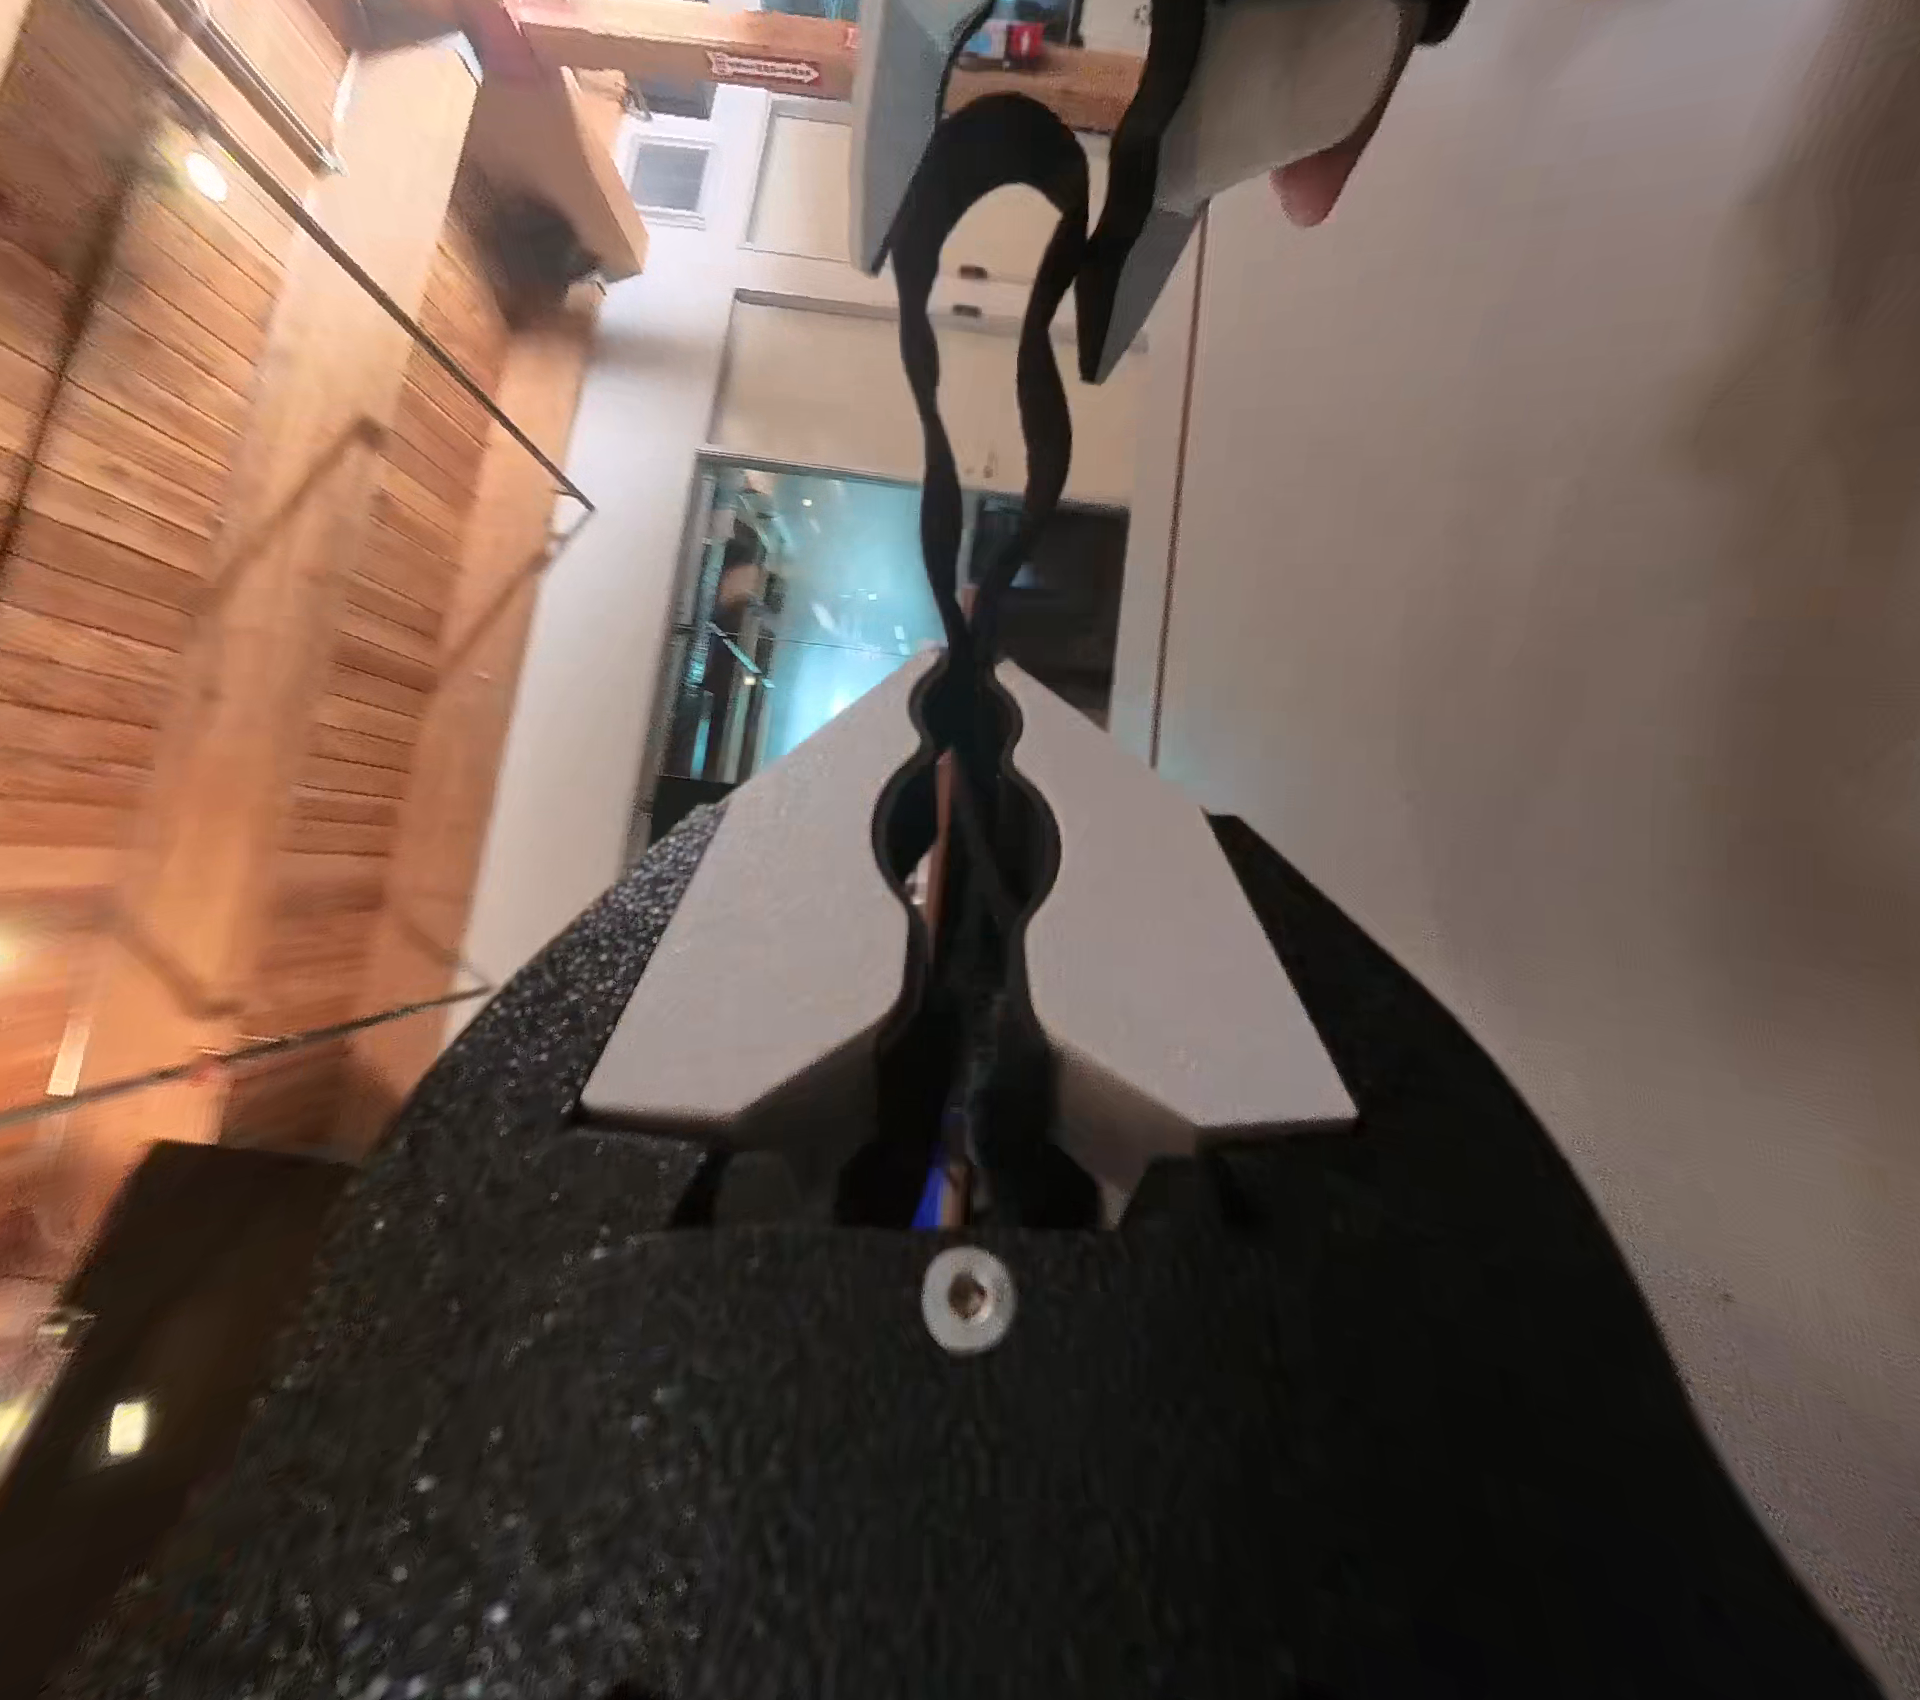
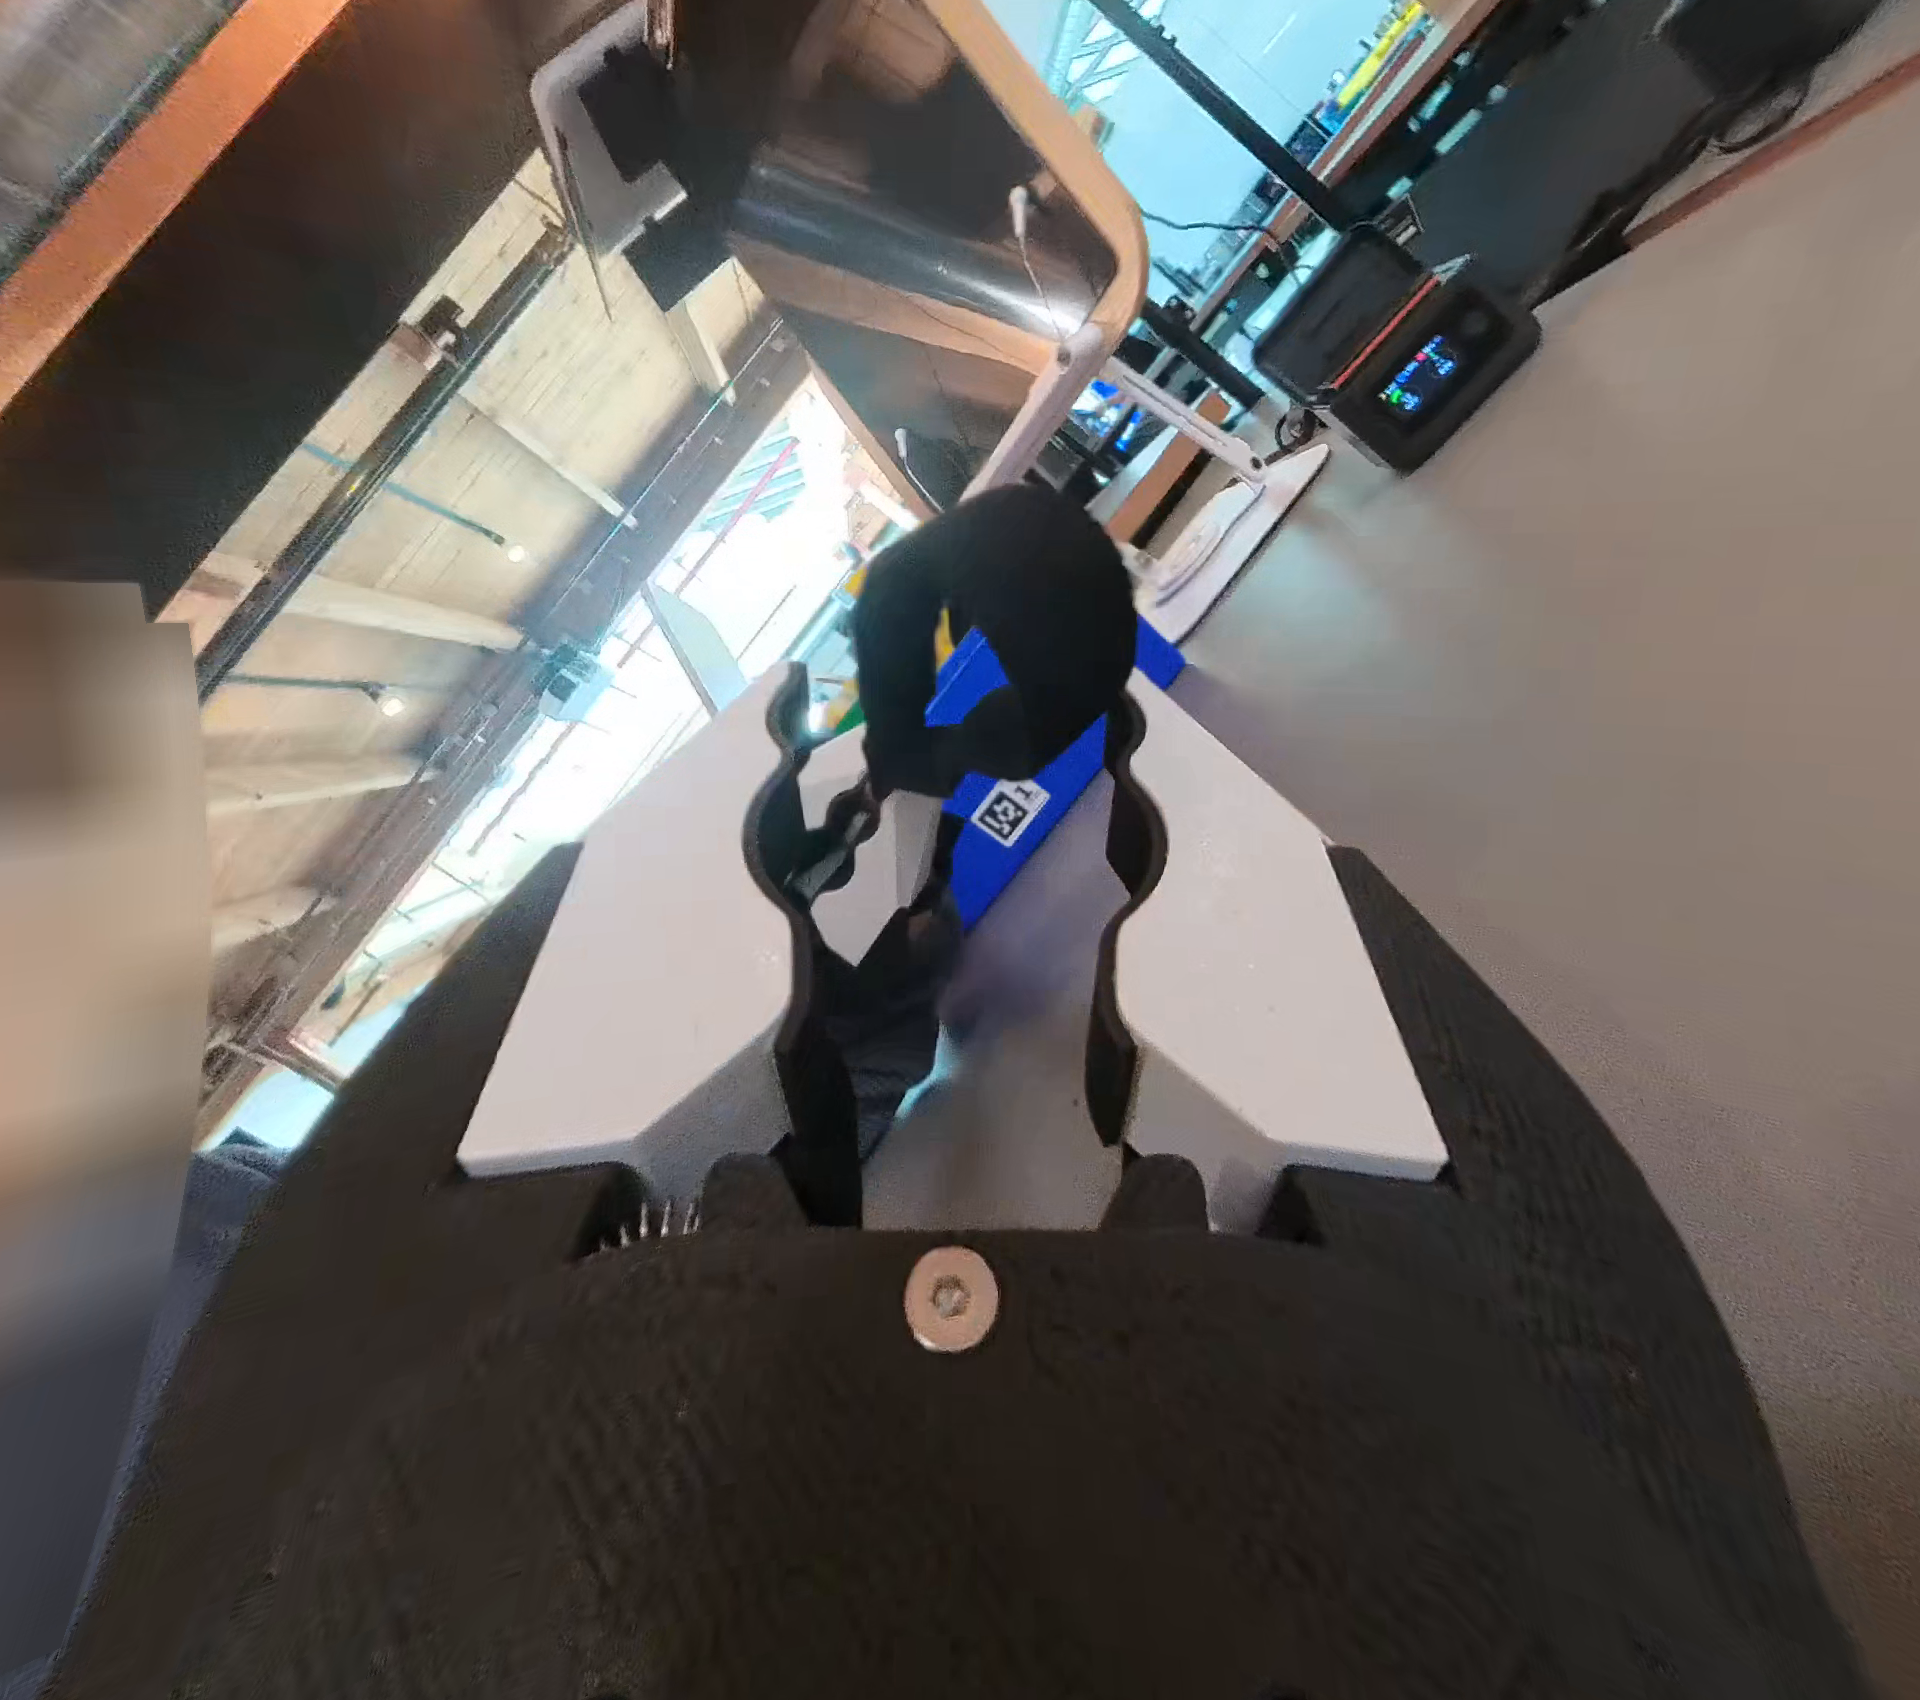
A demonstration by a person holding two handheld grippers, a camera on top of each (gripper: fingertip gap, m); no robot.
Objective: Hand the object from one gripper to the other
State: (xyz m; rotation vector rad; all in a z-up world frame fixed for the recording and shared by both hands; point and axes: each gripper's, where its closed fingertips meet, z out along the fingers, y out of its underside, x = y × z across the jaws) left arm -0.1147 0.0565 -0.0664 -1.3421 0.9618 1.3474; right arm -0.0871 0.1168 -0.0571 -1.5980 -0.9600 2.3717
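Nearest the lens in both wrist views: a black, grainy 3D-printed gripper body w/ a silver hex screw, then two smooth light-grey wedge fingers lined w/ wavy black rubber pads.

Left gripper (image 1: 964, 684): jaws pressed together at the tips, pinching a black strap (image 1: 977, 424). The strap is a flat, matte, fabric-like band; it leaves the tips as two wavy strands and closes into a rounded loop ahead. Loop top sits between the fingers of the right gripper (image 1: 977, 310), which enters from the upper edge, grey wedges angled, jaws parted around the loop; whether they touch it is unclear. A fingertip (image 1: 1314, 185) shows beside its right finger, and a yellow patch higher up on that gripper.

Right gripper (image 2: 956, 715): jaws spread wide, gripping nothing. Black strap (image 2: 997, 601) bulges as a dark folded loop just beyond and between the tips. Left gripper's (image 2: 873, 793) grey tips lie inside the gap, w/ its blue block (image 2: 1039, 809) carrying a small white square code sticker.

Far right of the right gripper: a black box w/ orange trim and lit screen (image 2: 1392, 362) on a pale grey surface (image 2: 1610, 715).
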